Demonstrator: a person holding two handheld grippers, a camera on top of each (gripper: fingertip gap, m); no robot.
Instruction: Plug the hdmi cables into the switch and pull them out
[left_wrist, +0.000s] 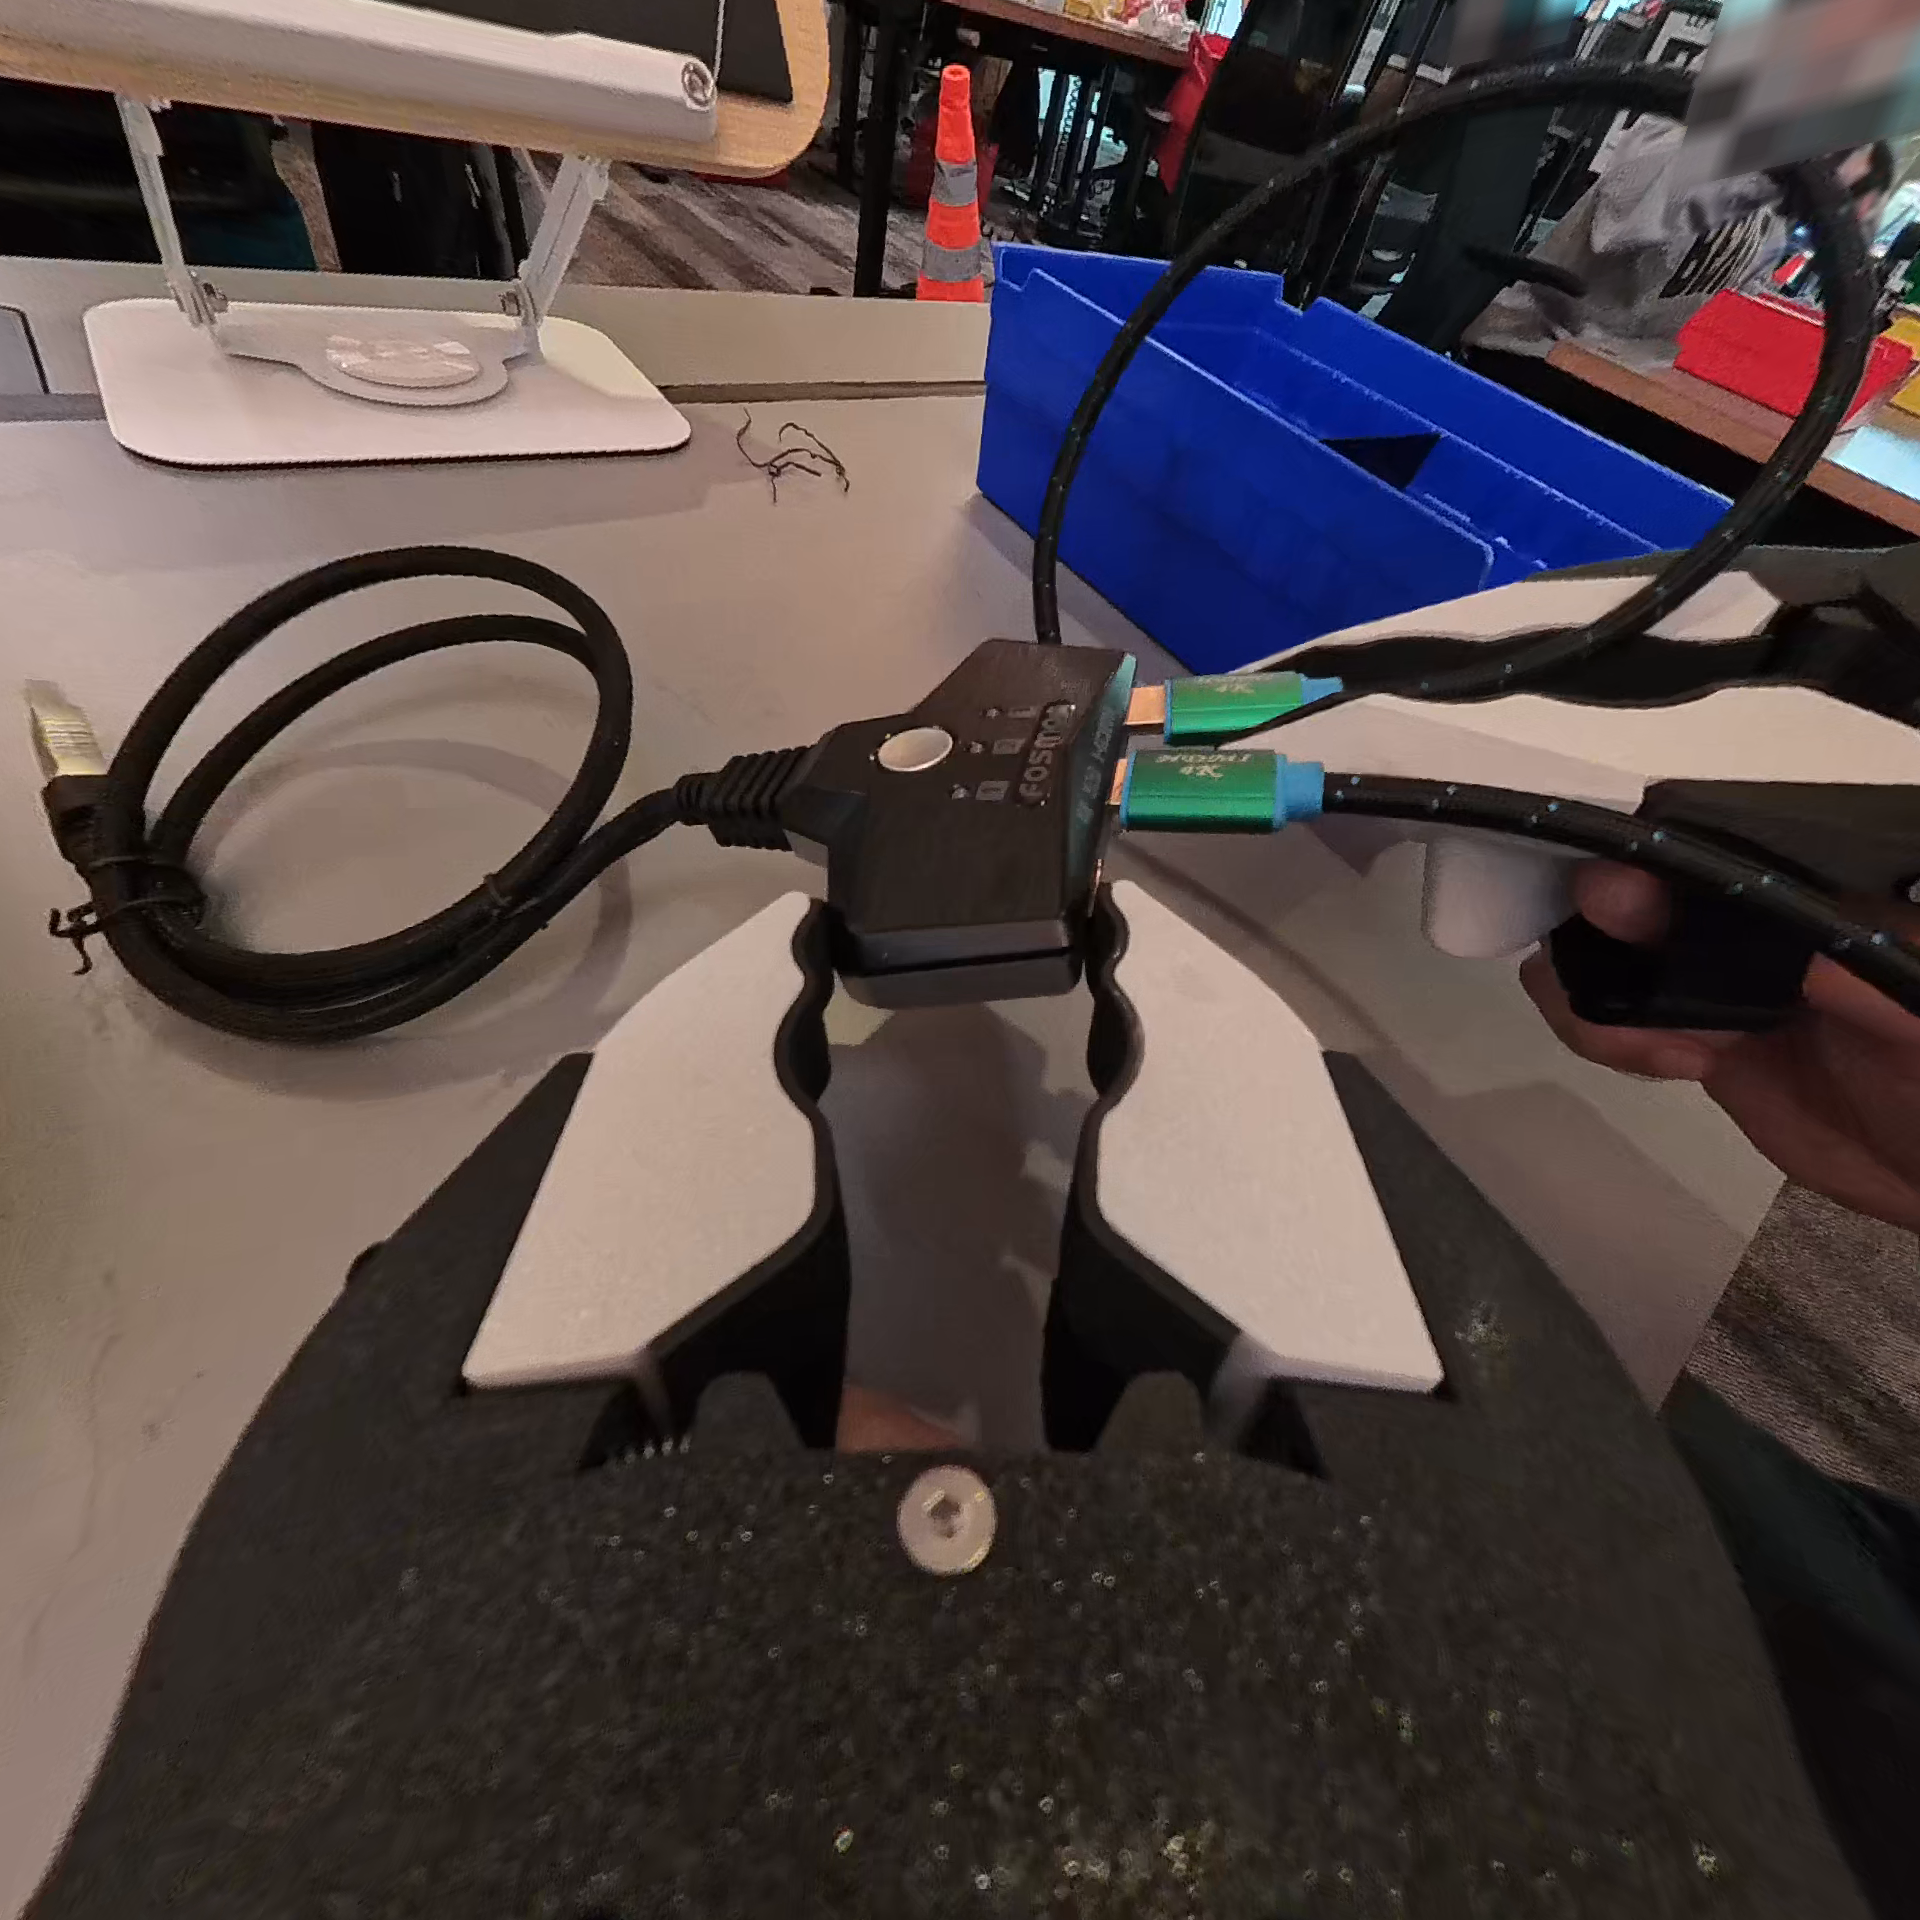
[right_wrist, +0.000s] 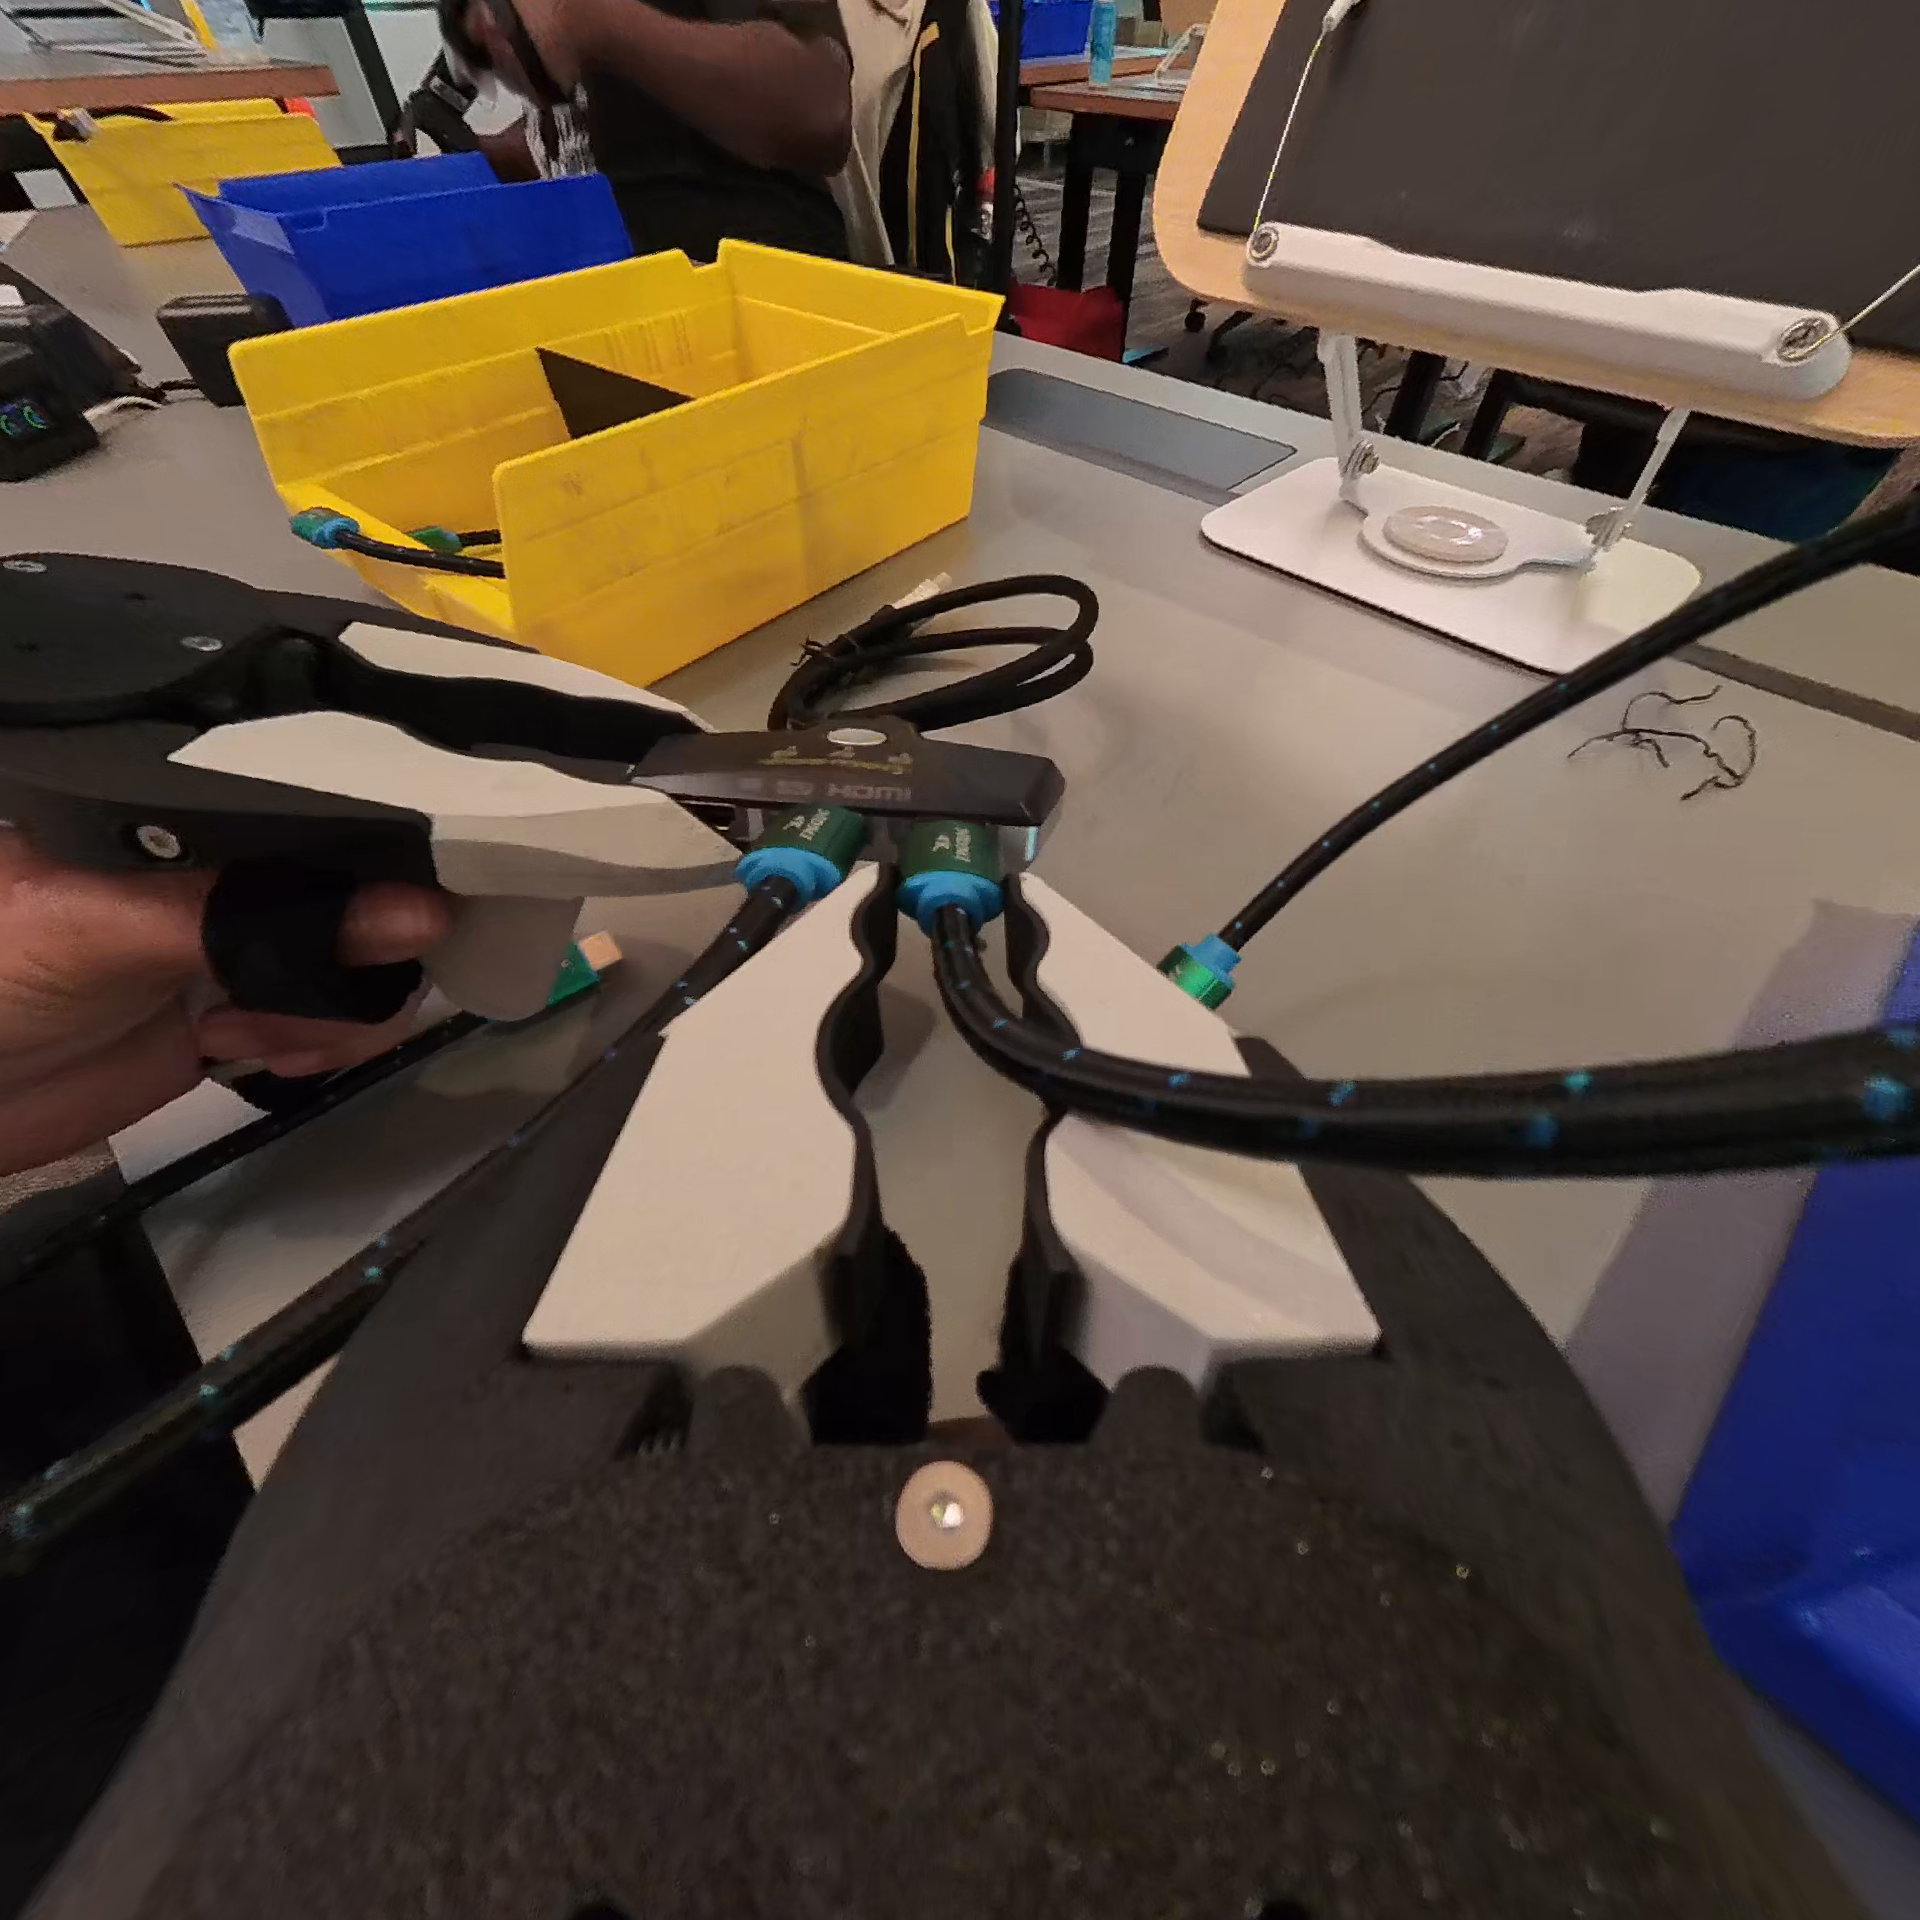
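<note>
The black HDMI switch (left_wrist: 956, 800) is held off the grey table by its near edge in my left gripper (left_wrist: 956, 935), which is shut on it. Two green HDMI plugs sit in its right side with some metal showing: the far plug (left_wrist: 1231, 707) and the near plug (left_wrist: 1205, 792). My right gripper (right_wrist: 948, 888) is shut around the blue collar of the far plug (right_wrist: 951, 857). The near plug (right_wrist: 800, 842) sits just left of it. The left gripper (right_wrist: 696, 795) and switch (right_wrist: 862, 774) also show in the right wrist view.
The switch's own black cable (left_wrist: 364, 790) lies coiled on the table. A loose green plug (right_wrist: 1200, 966) lies to the right. A yellow bin (right_wrist: 623, 447), blue bins (left_wrist: 1299, 468), a white tablet stand (right_wrist: 1455, 551) and thread scraps (right_wrist: 1662, 738) are around.
</note>
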